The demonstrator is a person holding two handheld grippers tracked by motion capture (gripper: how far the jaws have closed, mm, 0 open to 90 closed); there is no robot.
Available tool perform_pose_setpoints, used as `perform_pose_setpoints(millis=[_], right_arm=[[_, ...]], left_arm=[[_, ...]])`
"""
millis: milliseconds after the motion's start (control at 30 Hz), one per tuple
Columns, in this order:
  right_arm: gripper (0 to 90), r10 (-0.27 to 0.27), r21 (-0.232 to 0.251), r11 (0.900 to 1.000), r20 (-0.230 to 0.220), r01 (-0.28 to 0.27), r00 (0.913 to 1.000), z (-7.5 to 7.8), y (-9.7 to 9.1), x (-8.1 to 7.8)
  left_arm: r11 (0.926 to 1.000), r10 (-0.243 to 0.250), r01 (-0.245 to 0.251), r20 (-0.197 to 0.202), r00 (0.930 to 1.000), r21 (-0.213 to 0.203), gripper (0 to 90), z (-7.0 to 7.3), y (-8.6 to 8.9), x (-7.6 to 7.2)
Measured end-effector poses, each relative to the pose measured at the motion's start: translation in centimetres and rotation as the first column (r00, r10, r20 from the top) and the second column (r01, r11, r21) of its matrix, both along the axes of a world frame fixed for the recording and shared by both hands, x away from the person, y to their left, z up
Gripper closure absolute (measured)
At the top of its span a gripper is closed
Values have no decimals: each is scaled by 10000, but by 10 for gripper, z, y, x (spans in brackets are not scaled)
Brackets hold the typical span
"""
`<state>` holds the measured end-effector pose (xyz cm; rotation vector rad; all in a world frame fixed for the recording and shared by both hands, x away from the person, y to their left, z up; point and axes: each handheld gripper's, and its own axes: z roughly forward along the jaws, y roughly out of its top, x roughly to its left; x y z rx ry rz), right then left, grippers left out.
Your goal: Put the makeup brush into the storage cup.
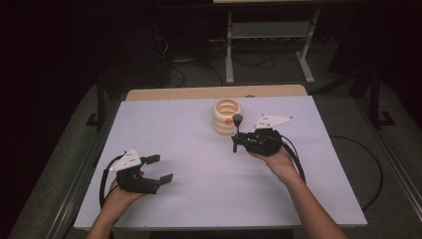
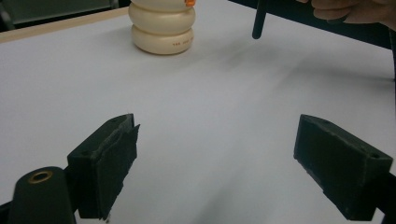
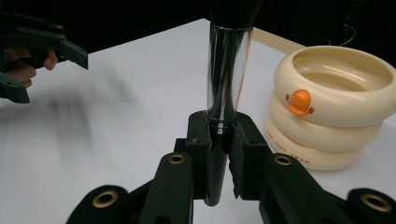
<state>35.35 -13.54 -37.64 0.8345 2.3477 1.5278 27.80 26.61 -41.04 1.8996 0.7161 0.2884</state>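
High view: two tools (image 1: 158, 168) (image 1: 238, 140), one brush (image 1: 236, 130).

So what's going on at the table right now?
A person works with a hand-held gripper in each hand. The right hand-held gripper is shut on a dark brush, holding it upright by the handle just beside a cream ringed holder with an orange button. The left hand-held gripper sits open and holds nothing, low over the white table, well apart from the holder.
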Motion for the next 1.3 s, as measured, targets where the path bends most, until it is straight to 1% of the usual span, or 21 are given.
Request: perform_pose_setpoints(millis=[167, 300, 467, 600, 733, 833, 867, 1100, 1200, 1267, 1300], right_arm=[[779, -107, 106, 9999, 5, 107, 9999, 3, -1, 5], [779, -186, 345, 9992, -8, 186, 9998, 6, -3, 10], [779, -290, 392, 9988, -14, 290, 9996, 11, -3, 14], [780, -317, 430, 9986, 112, 312, 9994, 16, -3, 17], [780, -424, 498, 9979, 54, 421, 9991, 19, -4, 20], [779, -500, 571, 9972, 130, 492, 9987, 23, -4, 24], [780, -485, 597, 9971, 118, 477, 9988, 24, -4, 25], [779, -585, 627, 9964, 142, 575, 9982, 29, -2, 31], [780, -579, 680, 9961, 203, 564, 9981, 31, -1, 34], [780, -576, 662, 9962, 236, 559, 9981, 32, 1, 36], [780, -593, 655, 9962, 209, 578, 9980, 33, 1, 37]], left_arm=[[10000, -10, 10, -9, 10000, 24, 125, -1, 1, 1], [10000, -27, 27, -63, 10000, -20, 125, -2, 0, 1], [10000, -15, 15, -96, 10000, -38, 125, -3, 1, 1], [10000, 9, -10, -134, 9999, -67, 125, -3, 0, 1], [9999, 45, -48, -196, 9998, -148, 125, -4, 0, 1], [10000, -54, 53, -87, 9999, -57, 125, -4, 0, 2], [9999, 1, -2, -165, 9999, -104, 125, -4, -1, 2], [10000, -54, 53, -130, 9999, -59, 125, -5, -1, 2], [9999, -24, 23, -131, 9999, -137, 125, -5, -1, 2], [10000, -84, 84, -100, 9999, 21, 125, -4, 0, 2], [10000, -77, 77, -102, 9999, 2, 125, -4, 0, 2]])
